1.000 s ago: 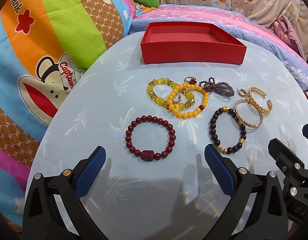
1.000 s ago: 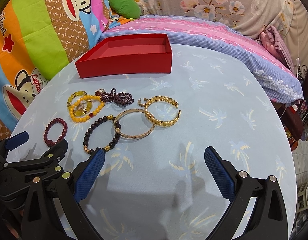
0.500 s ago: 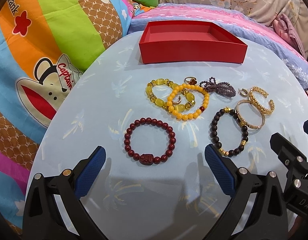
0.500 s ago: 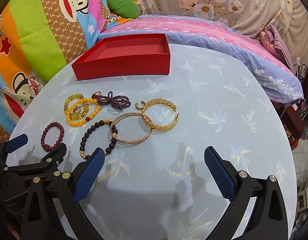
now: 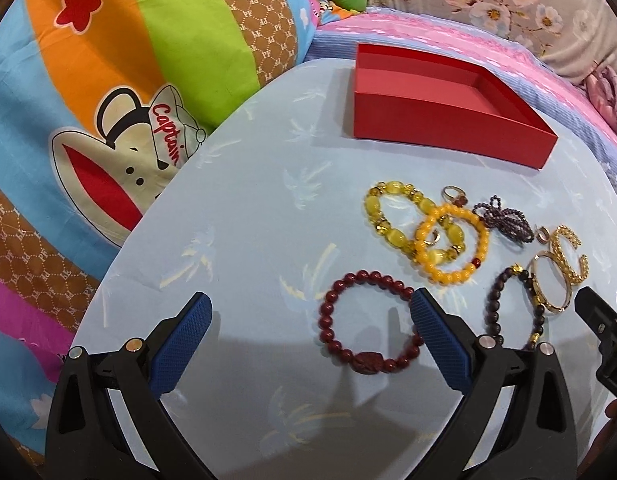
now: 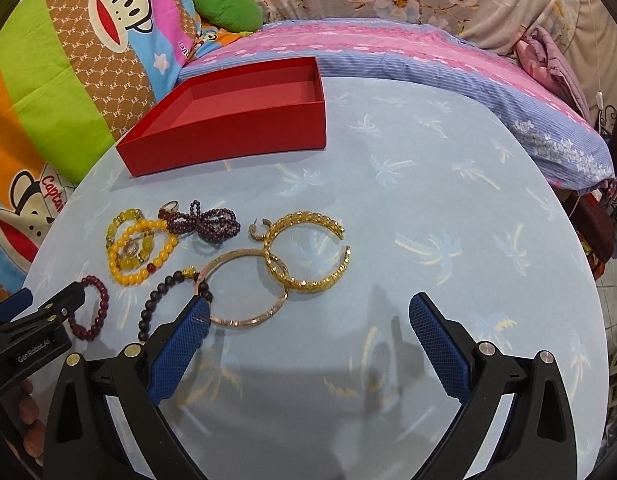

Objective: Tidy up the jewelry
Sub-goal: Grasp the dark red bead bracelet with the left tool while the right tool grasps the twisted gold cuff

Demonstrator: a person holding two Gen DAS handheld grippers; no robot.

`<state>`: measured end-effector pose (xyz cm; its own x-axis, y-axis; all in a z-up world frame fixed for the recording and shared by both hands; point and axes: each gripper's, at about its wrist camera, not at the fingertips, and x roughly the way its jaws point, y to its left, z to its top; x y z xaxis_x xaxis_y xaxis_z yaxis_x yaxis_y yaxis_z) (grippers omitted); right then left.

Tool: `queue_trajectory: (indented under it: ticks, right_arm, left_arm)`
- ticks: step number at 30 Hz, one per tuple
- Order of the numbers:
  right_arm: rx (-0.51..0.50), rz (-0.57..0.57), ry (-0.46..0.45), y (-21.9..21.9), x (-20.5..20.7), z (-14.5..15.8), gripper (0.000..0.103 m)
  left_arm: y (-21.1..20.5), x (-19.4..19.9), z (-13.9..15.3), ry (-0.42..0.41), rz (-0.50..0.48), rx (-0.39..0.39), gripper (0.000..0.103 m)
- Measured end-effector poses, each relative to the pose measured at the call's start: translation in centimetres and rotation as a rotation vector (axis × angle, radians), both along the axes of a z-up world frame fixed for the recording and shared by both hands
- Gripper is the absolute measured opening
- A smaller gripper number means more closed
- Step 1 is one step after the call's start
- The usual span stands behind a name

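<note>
An empty red box (image 5: 448,120) (image 6: 232,124) sits at the far side of a round blue table. In front of it lie a dark red bead bracelet (image 5: 368,320) (image 6: 93,308), yellow bead bracelets (image 5: 428,236) (image 6: 138,250), a purple bead bundle (image 5: 504,220) (image 6: 206,222), a dark bead bracelet (image 5: 504,308) (image 6: 164,300), a thin gold bangle (image 6: 248,292) and a gold cuff (image 6: 308,256). My left gripper (image 5: 308,336) is open, its right finger beside the red bracelet. My right gripper (image 6: 308,336) is open, just short of the gold bangle.
A bright cartoon-print quilt (image 5: 108,100) lies along the table's left side. A pink and blue striped pillow (image 6: 428,64) lies behind the table. Bare blue cloth (image 6: 448,200) fills the table's right half.
Both grippers have moved forward toward the jewelry. The left view has swung left, so the red bracelet now lies by the left gripper's right finger. Nothing has been taken hold of.
</note>
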<state>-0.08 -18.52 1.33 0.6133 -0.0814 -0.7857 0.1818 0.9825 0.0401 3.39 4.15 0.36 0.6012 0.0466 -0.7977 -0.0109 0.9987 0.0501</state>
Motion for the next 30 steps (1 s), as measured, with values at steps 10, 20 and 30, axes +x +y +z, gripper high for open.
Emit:
queue_trajectory:
  ticks: [10,20,30]
  right_arm:
    - [0.017,0.018,0.024,0.6,1.9,-1.0,0.088]
    - [0.061,-0.007,0.034,-0.2,3.3,-1.6,0.075]
    - [0.038,0.011,0.019,-0.2,3.8,-1.7,0.054]
  left_arm:
    - [0.0,0.6,-0.7,0.03,-0.008,-0.013,0.095]
    - [-1.7,0.3,-1.0,0.047,-0.058,-0.018,0.095]
    - [-2.2,0.2,-0.9,0.046,-0.068,-0.008,0.095]
